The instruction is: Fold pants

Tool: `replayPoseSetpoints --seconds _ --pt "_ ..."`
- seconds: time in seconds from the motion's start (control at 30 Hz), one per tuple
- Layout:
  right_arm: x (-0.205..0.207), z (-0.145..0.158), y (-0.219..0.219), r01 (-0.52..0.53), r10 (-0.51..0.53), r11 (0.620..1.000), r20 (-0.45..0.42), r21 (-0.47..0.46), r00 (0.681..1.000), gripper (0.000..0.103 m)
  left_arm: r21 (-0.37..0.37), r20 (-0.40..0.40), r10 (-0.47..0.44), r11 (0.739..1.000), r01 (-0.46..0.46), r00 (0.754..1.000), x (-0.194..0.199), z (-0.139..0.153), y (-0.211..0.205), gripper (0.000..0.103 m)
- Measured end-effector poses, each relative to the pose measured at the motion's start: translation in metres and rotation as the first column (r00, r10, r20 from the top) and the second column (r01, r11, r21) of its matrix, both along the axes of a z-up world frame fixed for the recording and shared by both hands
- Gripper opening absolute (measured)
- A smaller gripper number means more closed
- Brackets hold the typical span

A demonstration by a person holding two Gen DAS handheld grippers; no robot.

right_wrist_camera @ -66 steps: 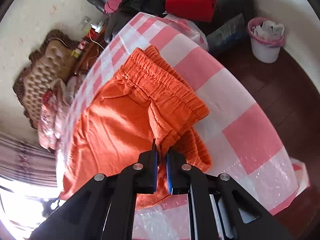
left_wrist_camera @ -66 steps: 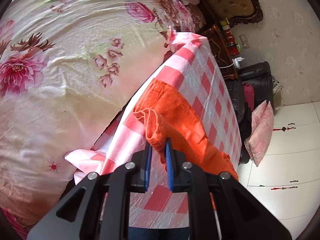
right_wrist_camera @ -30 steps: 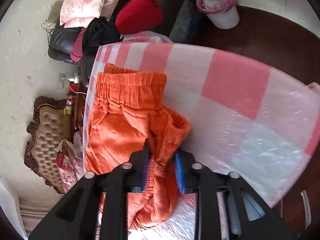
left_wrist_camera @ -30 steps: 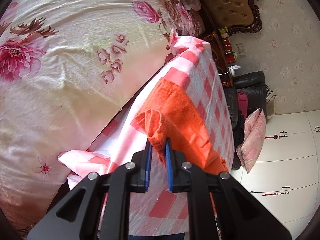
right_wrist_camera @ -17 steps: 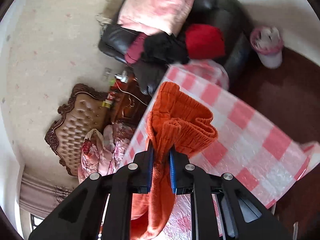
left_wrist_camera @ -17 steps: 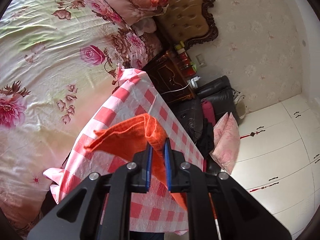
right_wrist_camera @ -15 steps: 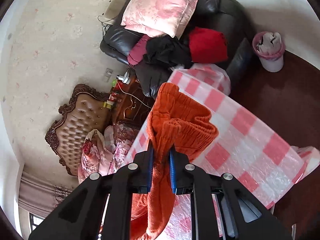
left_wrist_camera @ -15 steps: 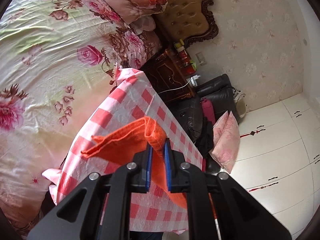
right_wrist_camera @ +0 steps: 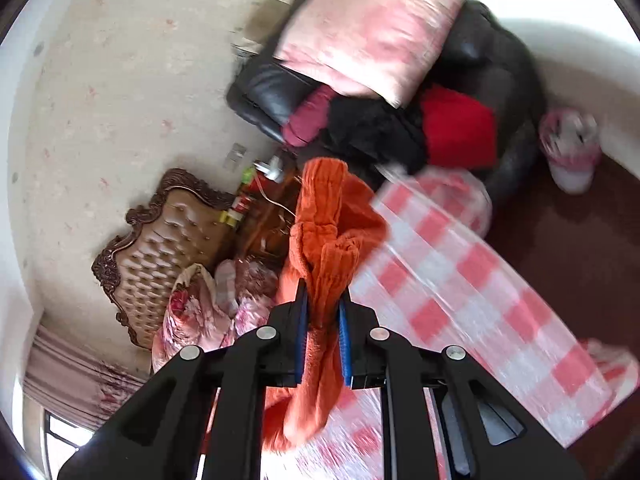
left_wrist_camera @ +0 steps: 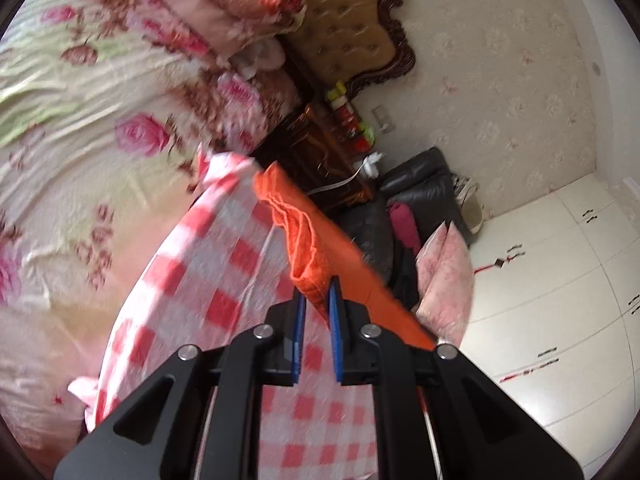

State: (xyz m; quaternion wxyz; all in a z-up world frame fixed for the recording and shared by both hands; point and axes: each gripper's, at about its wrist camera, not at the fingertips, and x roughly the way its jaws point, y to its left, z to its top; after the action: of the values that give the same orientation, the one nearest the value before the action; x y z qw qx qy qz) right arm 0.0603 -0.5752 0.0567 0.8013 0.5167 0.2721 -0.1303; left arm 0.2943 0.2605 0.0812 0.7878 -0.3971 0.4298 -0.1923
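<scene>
The orange pants hang in the air above the table with the red-and-white checked cloth. My left gripper is shut on a hem end of the pants, which stretch away to the right of it. My right gripper is shut on the bunched elastic waistband of the pants; the rest droops below the fingers. The checked table lies below and to the right in the right wrist view.
A bed with a floral cover lies left of the table. A dark nightstand and a black leather chair piled with clothes and pink pillows stand beyond it. A pink-lined bin sits on the dark floor.
Both grippers have lifted the pants clear of the table and swung them; the fabric now stretches taut from the left gripper. Both views are motion-blurred.
</scene>
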Motion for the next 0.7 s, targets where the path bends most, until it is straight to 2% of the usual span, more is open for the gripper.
replayPoseSetpoints --seconds 0.03,0.07,0.13,0.2,0.27,0.33,0.4,0.47,0.57,0.63,0.7 --pt "-0.011 -0.016 0.001 0.001 -0.001 1.000 -0.021 -0.014 1.000 0.014 0.004 -0.031 -0.020 1.000 0.020 0.999 -0.016 -0.034 0.001 0.011" --pt "-0.032 -0.047 0.005 0.005 -0.006 1.000 -0.061 -0.020 0.998 0.014 -0.003 -0.058 -0.032 1.000 0.031 0.998 -0.029 -0.062 0.004 0.011" --pt "-0.057 -0.093 0.005 0.012 -0.011 1.000 -0.113 0.008 0.993 0.014 -0.018 -0.106 -0.048 0.999 0.046 0.993 -0.058 -0.120 0.012 0.011" --pt "-0.085 -0.149 0.004 0.016 -0.008 0.999 -0.201 0.037 0.980 0.014 -0.051 -0.174 -0.049 0.998 0.041 0.984 -0.086 -0.177 0.024 0.011" --pt "-0.103 -0.179 0.004 0.023 -0.009 0.998 -0.241 0.055 0.971 0.014 -0.065 -0.214 -0.046 0.997 0.033 0.976 -0.105 -0.207 0.031 0.011" --pt "-0.112 -0.184 0.004 0.007 0.005 0.999 -0.233 0.050 0.973 0.014 -0.095 -0.209 -0.037 0.995 0.018 0.977 -0.114 -0.212 0.036 0.011" --pt "-0.109 -0.175 0.005 -0.012 0.020 0.999 -0.218 0.038 0.976 0.014 -0.108 -0.172 -0.033 0.994 0.015 0.985 -0.112 -0.198 0.037 0.011" --pt "-0.105 -0.164 0.008 -0.022 0.022 1.000 -0.215 0.000 0.976 0.014 -0.076 -0.172 -0.035 0.997 0.023 0.985 -0.111 -0.187 0.033 0.011" --pt "-0.108 -0.161 0.011 -0.030 0.025 0.999 -0.234 -0.017 0.972 0.014 -0.036 -0.194 -0.049 0.998 0.043 0.980 -0.117 -0.187 0.032 0.011" --pt "-0.111 -0.169 0.015 -0.062 0.045 0.997 -0.278 -0.053 0.960 0.014 -0.008 -0.227 -0.061 0.998 0.060 0.972 -0.123 -0.199 0.033 0.012" --pt "-0.112 -0.176 0.017 -0.083 0.057 0.994 -0.307 -0.072 0.950 0.014 0.032 -0.254 -0.055 0.997 0.065 0.966 -0.132 -0.215 0.039 0.018"
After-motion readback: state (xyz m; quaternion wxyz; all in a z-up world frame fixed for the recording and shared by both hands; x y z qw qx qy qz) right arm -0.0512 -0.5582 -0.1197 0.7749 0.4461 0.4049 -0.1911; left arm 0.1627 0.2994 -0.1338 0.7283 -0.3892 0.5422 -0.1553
